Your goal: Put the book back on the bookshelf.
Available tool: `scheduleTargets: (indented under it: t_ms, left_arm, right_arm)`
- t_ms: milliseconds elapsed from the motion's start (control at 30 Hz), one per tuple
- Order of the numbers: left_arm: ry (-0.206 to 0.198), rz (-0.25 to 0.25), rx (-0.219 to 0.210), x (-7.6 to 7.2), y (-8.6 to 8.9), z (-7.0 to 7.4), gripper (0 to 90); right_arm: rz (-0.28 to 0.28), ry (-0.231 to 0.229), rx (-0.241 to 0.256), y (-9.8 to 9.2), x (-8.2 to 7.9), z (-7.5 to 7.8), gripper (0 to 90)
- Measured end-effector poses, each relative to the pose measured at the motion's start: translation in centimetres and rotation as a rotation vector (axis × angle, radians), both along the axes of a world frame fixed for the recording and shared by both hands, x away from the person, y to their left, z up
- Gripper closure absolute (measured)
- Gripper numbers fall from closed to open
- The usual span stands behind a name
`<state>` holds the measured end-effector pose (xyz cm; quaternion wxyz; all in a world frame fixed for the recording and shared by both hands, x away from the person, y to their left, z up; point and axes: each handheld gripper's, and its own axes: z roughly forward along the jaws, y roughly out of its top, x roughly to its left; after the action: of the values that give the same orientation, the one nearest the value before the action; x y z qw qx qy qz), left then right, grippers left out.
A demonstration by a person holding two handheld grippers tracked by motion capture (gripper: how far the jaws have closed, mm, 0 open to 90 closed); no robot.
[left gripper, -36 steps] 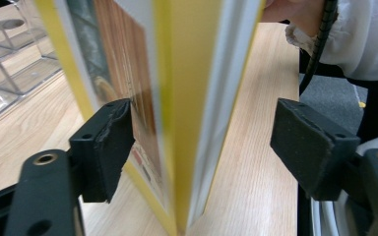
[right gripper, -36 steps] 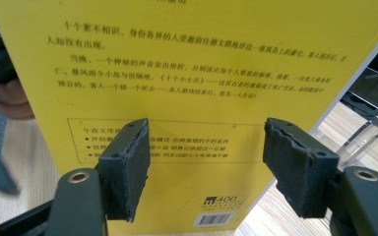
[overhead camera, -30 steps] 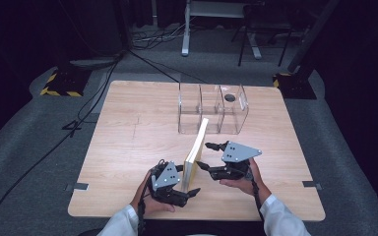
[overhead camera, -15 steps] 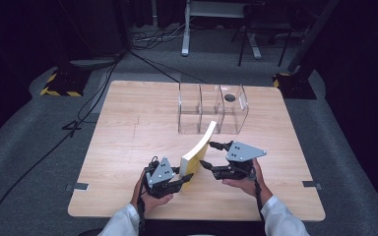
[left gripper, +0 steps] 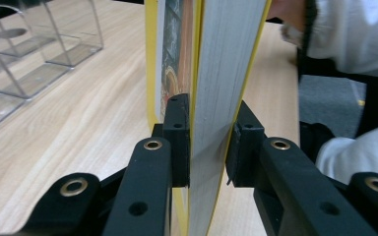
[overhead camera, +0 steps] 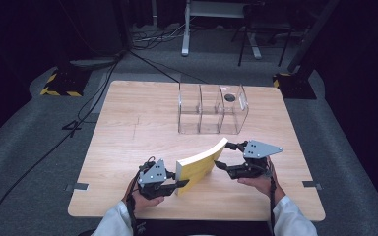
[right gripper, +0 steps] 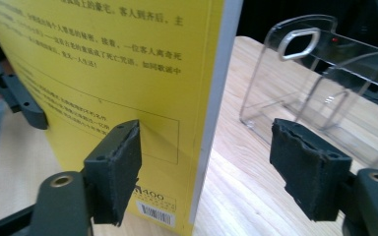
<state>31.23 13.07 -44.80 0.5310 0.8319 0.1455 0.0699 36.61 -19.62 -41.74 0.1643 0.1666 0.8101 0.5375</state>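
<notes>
A yellow-covered book (overhead camera: 199,164) stands on its edge on the wooden table (overhead camera: 128,128), slightly bowed. My left gripper (overhead camera: 181,183) is shut on its near end; in the left gripper view both jaws of my left gripper (left gripper: 210,105) press on the book's page block (left gripper: 226,49). My right gripper (overhead camera: 221,155) is open at the book's far end. In the right gripper view the book's back cover (right gripper: 118,64) and its edge sit between the spread jaws of my right gripper (right gripper: 209,147), untouched by the right jaw.
A clear plastic organizer (overhead camera: 211,110) with three compartments stands just behind the book, towards the table's far side, also visible as the organizer (right gripper: 325,73) in the right gripper view. Cables and stand feet lie on the dark floor beyond.
The book's far end has swung to the right and leaned lower. My right gripper has shifted right with it; the left gripper stays clamped near the front edge.
</notes>
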Motion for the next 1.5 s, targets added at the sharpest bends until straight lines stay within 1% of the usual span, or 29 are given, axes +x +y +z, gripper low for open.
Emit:
scheduleTargets:
  t_ms: [67,100,133,200,267,367,433,500,533,600,700,767,800,867,933,1033,1167,1200,1267,1367,1500]
  left_arm:
    - [0.006,-0.01,0.0,0.1,0.3,0.0,74.9]
    - [0.004,-0.01,0.002,0.1,0.5,0.0,74.9]
    - [0.013,-0.016,-0.001,0.2,0.6,0.0,74.9]
    - [0.011,-0.021,0.001,0.2,0.9,0.0,74.8]
    - [0.009,-0.027,0.008,0.2,1.1,0.1,74.9]
    - [0.01,-0.041,0.011,0.2,1.3,0.1,74.9]
    - [0.008,-0.042,0.016,0.2,1.3,0.1,74.9]
    - [0.004,-0.036,0.019,0.3,1.4,0.2,74.7]
    - [0.001,-0.03,0.022,0.3,1.4,0.2,74.6]
    - [0.0,-0.024,0.027,0.4,1.6,0.2,74.1]
    - [0.001,-0.001,0.026,0.6,1.8,0.1,72.3]
    - [0.0,0.009,0.029,0.7,2.0,0.0,71.6]
    - [0.002,0.017,0.031,0.7,2.0,0.0,70.7]
    - [-0.008,0.028,0.042,0.6,2.1,0.0,68.6]
    - [-0.011,0.035,0.049,0.5,2.2,-0.1,67.2]
    - [-0.014,0.033,0.059,0.3,2.4,-0.2,66.5]
    - [-0.015,0.031,0.07,0.1,2.3,-0.4,66.4]
    - [-0.011,0.035,0.068,-0.1,2.3,-0.6,66.0]
    - [-0.016,0.034,0.081,-0.3,2.2,-0.8,65.8]
    - [-0.017,0.038,0.084,-0.4,2.1,-1.0,65.1]
    - [-0.02,0.055,0.072,-0.2,2.0,-1.3,63.9]
  right_arm:
    - [0.027,0.007,0.002,0.1,0.3,-0.2,26.8]
    - [0.042,0.018,0.01,0.2,0.4,-0.3,26.8]
    - [0.066,0.035,0.019,0.4,0.7,-0.4,26.7]
    - [0.099,0.056,0.019,0.8,1.1,-0.7,25.2]
    - [0.131,0.074,-0.003,1.4,1.3,-1.2,24.6]
    - [0.176,0.09,-0.036,2.3,1.1,-1.7,25.2]
    - [0.186,0.091,-0.041,2.4,1.1,-1.8,26.6]
    - [0.223,0.088,-0.056,2.9,0.7,-2.0,34.7]
    - [0.233,0.084,-0.059,3.0,0.5,-2.0,36.1]
    - [0.233,0.076,-0.066,3.0,0.3,-2.1,36.4]
    - [0.249,0.087,-0.048,2.4,0.3,-2.1,45.4]
    - [0.27,0.091,-0.04,2.0,0.3,-2.1,47.3]
    - [0.276,0.089,-0.043,1.9,0.1,-2.1,48.3]
    - [0.284,0.076,-0.048,1.8,-0.2,-2.0,50.3]
    - [0.297,0.073,-0.051,1.6,-0.6,-2.0,54.6]
    - [0.33,0.062,-0.052,1.3,-1.1,-1.9,59.1]
    - [0.344,0.049,-0.051,1.3,-1.5,-1.7,62.3]
    - [0.359,0.037,-0.03,1.3,-1.8,-1.4,64.6]
    - [0.374,0.031,-0.019,1.4,-2.1,-1.1,65.9]
    - [0.388,0.023,-0.015,1.5,-2.4,-1.0,66.6]
    - [0.389,0.015,-0.009,1.8,-2.7,-1.1,72.8]
